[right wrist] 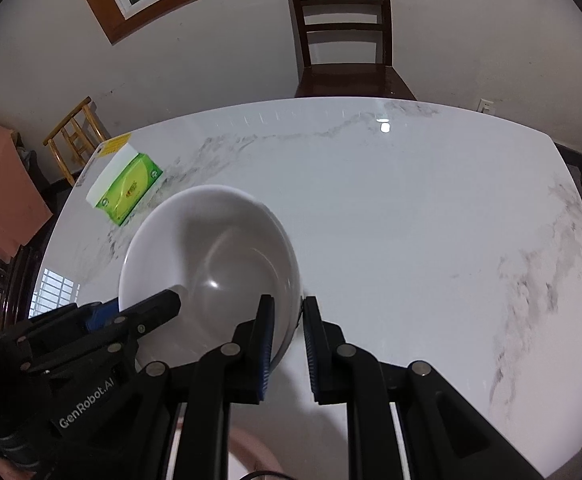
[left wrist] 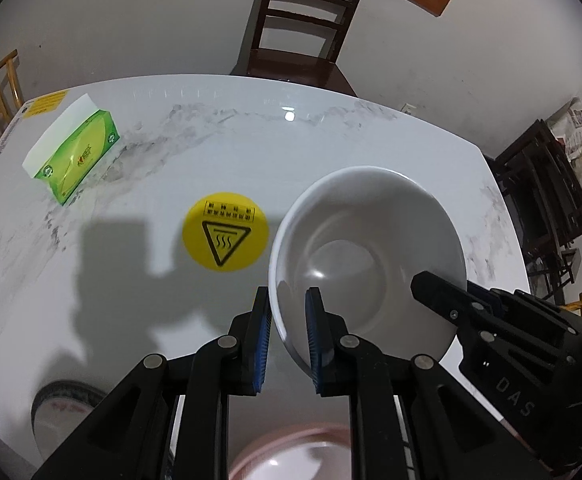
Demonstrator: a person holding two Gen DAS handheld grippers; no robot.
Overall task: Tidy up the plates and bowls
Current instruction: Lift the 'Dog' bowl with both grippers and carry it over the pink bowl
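- Left gripper (left wrist: 289, 300), black with blue pads, clamped narrowly on rim of glossy white ceramic bowl (left wrist: 367, 248) at bowl's 7 o'clock.
- Right gripper (right wrist: 289, 308), same build, pinching the opposite rim at 5 o'clock in its own view.
- Bowl raised above white marbled tabletop (right wrist: 411, 220); broad bare surface toward 3 o'clock.
- Round yellow warning sticker (left wrist: 226, 231) at bowl's 9 o'clock; green tissue box (left wrist: 76, 152) at 10 o'clock.
- Pink plate (left wrist: 291, 456) below jaws, blurred.

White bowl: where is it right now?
White bowl is held above the marble table, its rim pinched by the left tool and right tool, right of the yellow sticker.
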